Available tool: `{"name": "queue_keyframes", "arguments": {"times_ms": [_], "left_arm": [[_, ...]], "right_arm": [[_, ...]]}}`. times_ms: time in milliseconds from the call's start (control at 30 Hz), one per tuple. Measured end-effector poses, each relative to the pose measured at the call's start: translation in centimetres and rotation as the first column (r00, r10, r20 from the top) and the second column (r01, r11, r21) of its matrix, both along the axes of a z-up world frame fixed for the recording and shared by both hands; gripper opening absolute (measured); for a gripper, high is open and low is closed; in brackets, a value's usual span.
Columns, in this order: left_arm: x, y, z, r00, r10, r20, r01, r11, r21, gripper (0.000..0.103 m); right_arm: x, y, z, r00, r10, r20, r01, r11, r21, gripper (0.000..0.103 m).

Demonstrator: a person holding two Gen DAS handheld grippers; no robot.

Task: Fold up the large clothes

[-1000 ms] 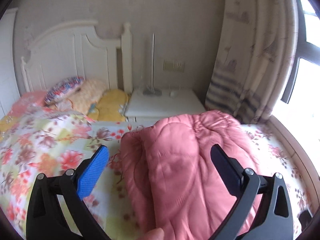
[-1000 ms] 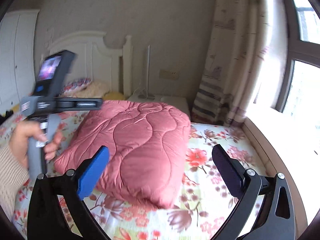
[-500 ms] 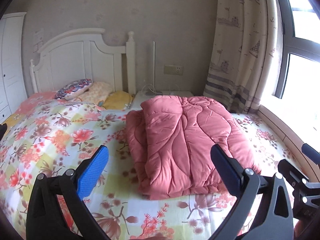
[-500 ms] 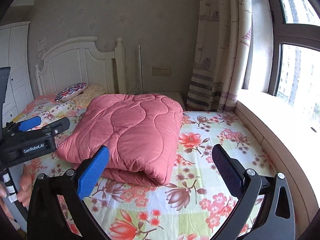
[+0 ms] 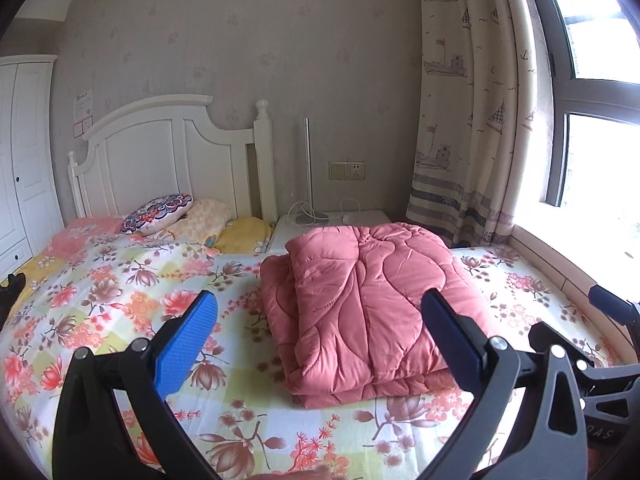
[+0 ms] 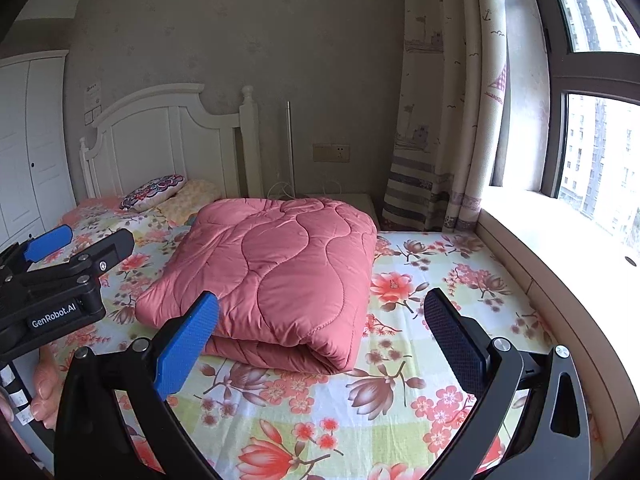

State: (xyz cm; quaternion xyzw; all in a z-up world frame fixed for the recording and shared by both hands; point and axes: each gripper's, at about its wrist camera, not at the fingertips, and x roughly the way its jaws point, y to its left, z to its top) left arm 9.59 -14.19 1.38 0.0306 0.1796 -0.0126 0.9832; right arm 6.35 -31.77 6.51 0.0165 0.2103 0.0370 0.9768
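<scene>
A pink quilted garment (image 5: 368, 304) lies folded into a thick rectangular stack on the floral bedsheet (image 5: 120, 320); it also shows in the right wrist view (image 6: 276, 272). My left gripper (image 5: 320, 340) is open and empty, held back from the stack's near edge and above the sheet. My right gripper (image 6: 320, 340) is open and empty, to the right of the stack's near corner. The left gripper's body shows at the left of the right wrist view (image 6: 60, 280).
A white headboard (image 5: 168, 160) and pillows (image 5: 160, 210) are at the far left. A white nightstand (image 5: 320, 220) stands behind the stack. Curtains (image 5: 472, 120), a window sill (image 6: 560, 248) and a window bound the right side. A white wardrobe (image 5: 20, 160) is at the far left.
Both grippers have pulled back and up from the folded stack, which now lies farther away. The stack itself has not moved.
</scene>
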Motion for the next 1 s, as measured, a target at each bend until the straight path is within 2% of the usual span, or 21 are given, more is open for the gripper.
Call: {"name": "queue_keyframes", "arguments": {"times_ms": [1000], "left_arm": [[-0.07,0.35,0.03,1.0,0.013,0.002,-0.013,1.0,-0.001,0.101]], "right_arm": [[-0.14,0.17,-0.4,1.0,0.002,-0.01,-0.001,1.0,0.016,0.099]]}}
